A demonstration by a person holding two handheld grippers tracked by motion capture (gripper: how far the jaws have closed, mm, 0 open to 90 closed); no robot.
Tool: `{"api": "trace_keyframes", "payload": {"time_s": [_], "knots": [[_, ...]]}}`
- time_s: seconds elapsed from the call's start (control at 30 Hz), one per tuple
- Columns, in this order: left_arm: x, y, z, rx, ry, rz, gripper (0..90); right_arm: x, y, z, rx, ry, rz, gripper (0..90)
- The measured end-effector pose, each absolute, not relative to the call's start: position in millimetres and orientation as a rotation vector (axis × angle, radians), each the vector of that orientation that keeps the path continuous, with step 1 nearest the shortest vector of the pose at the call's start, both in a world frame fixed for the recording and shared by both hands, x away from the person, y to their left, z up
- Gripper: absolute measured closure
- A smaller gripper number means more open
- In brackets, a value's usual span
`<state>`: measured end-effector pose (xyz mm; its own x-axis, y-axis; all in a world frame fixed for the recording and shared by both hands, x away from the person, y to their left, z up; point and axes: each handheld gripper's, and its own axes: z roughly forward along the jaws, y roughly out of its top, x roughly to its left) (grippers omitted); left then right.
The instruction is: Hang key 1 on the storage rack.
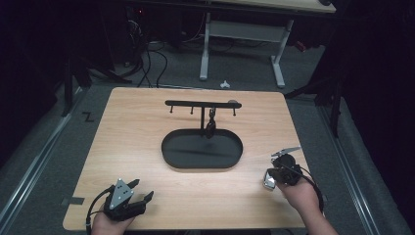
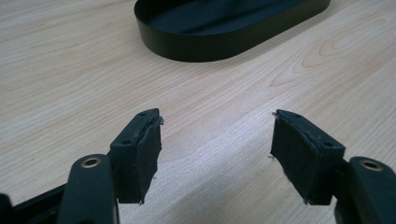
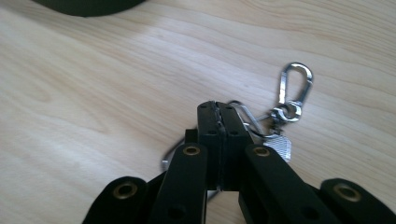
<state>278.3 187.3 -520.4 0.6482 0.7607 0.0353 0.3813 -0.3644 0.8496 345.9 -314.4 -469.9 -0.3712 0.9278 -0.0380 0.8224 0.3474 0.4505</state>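
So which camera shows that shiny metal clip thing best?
The right gripper view: the silver metal carabiner keychain lies close up on the wood beside the shut right gripper. The high view gives a small glint there; the left gripper view looks elsewhere.

This looks like a lab or test room: a bare wooden table stands on grey carpet in a dark space, with loose cables on the floor and a white-legged desk behind (its top barely lit).

Silver carabiner keyring on table
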Motion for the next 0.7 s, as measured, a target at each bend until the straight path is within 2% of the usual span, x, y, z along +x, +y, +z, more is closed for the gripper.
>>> {"api": "trace_keyframes", "payload": {"time_s": [0.23,0.4,0.7], "knots": [[278.9,187.2,-520.9,1.986,0.893,0.54,33.7,362.8,-334.6,-478.1,1.656,2.234,0.521,89.9],[279.0,188.1,-521.1,1.982,0.897,0.539,33.7,368.9,-332.1,-485.1,1.643,2.25,0.514,89.2],[279.5,187.5,-521.2,1.985,0.895,0.538,33.7,356.4,-324.8,-488.7,1.589,2.333,0.509,89.3]]}}
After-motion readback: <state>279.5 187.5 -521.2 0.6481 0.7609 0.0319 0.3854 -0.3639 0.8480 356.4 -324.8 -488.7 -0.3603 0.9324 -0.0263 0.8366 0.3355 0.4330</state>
